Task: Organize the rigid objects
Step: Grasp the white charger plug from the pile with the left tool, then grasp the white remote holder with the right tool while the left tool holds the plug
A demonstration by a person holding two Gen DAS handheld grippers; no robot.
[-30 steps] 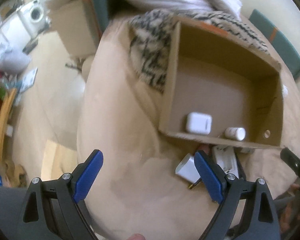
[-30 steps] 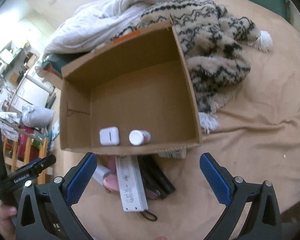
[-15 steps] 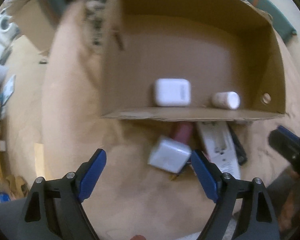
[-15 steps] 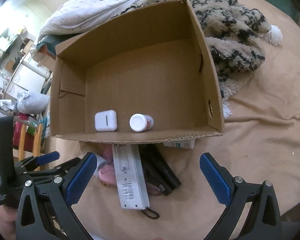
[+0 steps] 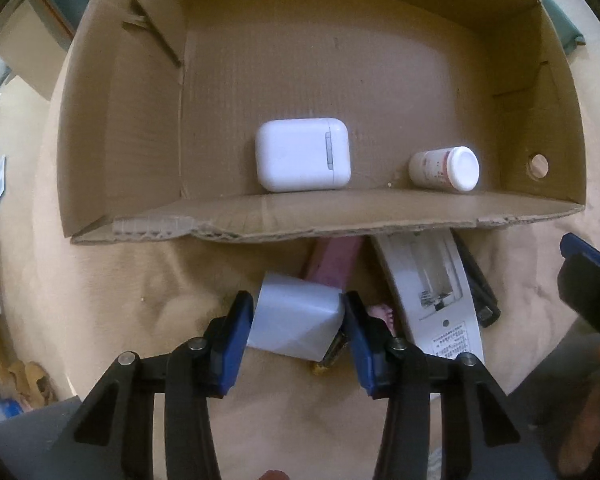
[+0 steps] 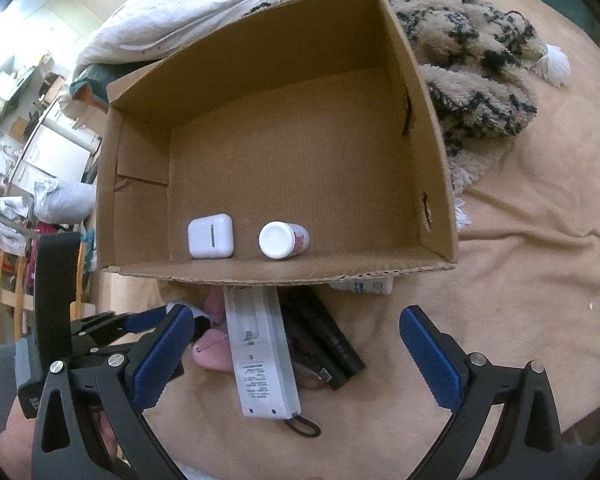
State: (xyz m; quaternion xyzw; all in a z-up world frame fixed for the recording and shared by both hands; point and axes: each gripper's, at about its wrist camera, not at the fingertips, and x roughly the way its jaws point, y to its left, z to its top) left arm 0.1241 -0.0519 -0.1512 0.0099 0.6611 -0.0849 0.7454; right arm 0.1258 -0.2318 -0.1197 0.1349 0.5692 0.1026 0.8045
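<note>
Left claw [image 5: 298, 316], jaws just closing, clamps the white charger block [image 5: 296, 314] squarely for transfer into your cardboard box [image 5: 148, 216].

Pink item [image 5: 334, 262] partly under box [image 5: 340, 224], perhaps.

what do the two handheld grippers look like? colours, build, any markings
Both match: the left gripper and right gripper have black skeletal plastic arms with triangular cutouts, silver pivot bolts, and flat blue rectangular pads on the fingers. No cables show. White lettering on the left unit's black body is too blurred to read.
</note>
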